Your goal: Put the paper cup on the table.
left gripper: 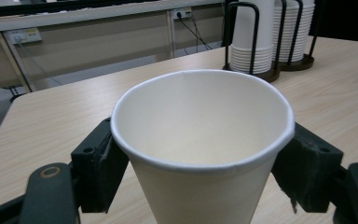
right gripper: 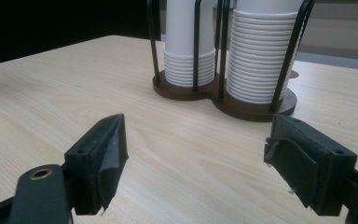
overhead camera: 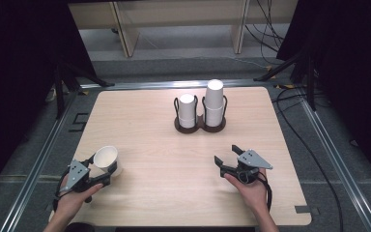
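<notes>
A white paper cup stands upright at the table's front left, mouth up. My left gripper is shut on the paper cup, its pads pressing both sides just under the rim. At the front right my right gripper rests low over the table, open, with nothing between its pads. A dark two-ring holder at the back middle carries two stacks of upside-down white cups; the right stack is taller. The same holder and cup stacks stand ahead of my right gripper.
The light wooden table has bare wood between the holder and both grippers. Metal rails run along the table's left and right sides. Black cables lie on the floor at the right. Wooden shelving stands behind the table.
</notes>
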`<state>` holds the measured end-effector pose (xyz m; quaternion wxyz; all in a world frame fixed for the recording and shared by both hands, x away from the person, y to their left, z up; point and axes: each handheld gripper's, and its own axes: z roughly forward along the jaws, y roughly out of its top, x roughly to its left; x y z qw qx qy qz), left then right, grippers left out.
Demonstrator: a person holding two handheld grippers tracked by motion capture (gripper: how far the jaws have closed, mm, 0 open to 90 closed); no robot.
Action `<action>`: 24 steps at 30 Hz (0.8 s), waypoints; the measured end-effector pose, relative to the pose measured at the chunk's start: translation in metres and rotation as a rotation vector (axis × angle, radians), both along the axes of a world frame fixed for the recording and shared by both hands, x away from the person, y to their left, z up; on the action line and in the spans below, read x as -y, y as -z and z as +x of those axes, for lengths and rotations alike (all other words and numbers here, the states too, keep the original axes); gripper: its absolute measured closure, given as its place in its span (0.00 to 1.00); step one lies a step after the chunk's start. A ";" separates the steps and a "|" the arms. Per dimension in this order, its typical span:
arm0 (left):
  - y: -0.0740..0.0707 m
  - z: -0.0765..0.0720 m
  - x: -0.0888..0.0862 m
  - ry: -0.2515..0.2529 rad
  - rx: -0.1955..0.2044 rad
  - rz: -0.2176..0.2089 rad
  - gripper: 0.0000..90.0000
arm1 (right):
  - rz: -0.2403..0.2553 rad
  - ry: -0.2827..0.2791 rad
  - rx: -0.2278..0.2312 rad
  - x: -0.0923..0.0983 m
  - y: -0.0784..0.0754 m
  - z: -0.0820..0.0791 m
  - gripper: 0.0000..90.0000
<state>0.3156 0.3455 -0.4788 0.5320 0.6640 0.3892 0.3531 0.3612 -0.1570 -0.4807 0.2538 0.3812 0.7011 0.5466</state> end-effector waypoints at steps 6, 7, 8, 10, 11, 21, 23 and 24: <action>0.004 -0.003 -0.007 -0.024 -0.011 0.014 0.27 | -0.003 0.004 -0.014 -0.002 0.001 0.000 0.23; 0.005 -0.003 -0.007 -0.025 -0.009 0.008 0.27 | -0.028 0.013 0.006 0.000 0.000 0.000 0.23; 0.005 -0.004 -0.007 -0.032 -0.022 0.025 0.27 | -0.007 0.030 0.024 -0.002 0.002 0.000 0.23; 0.007 -0.003 -0.007 -0.028 -0.016 0.006 0.27 | 0.004 0.018 -0.016 -0.003 0.001 -0.002 0.23; 0.007 -0.003 -0.007 -0.031 -0.024 0.013 0.27 | 0.001 0.007 -0.011 -0.002 0.002 -0.001 0.23; 0.015 0.002 -0.005 -0.037 -0.035 -0.009 0.26 | 0.001 0.008 -0.011 0.000 0.002 -0.001 0.23; 0.016 0.001 -0.005 -0.046 -0.052 0.003 0.25 | 0.008 0.005 -0.016 0.000 0.002 -0.001 0.23; 0.016 0.001 -0.006 -0.048 -0.055 0.004 0.25 | 0.005 0.013 -0.012 -0.001 0.002 -0.001 0.23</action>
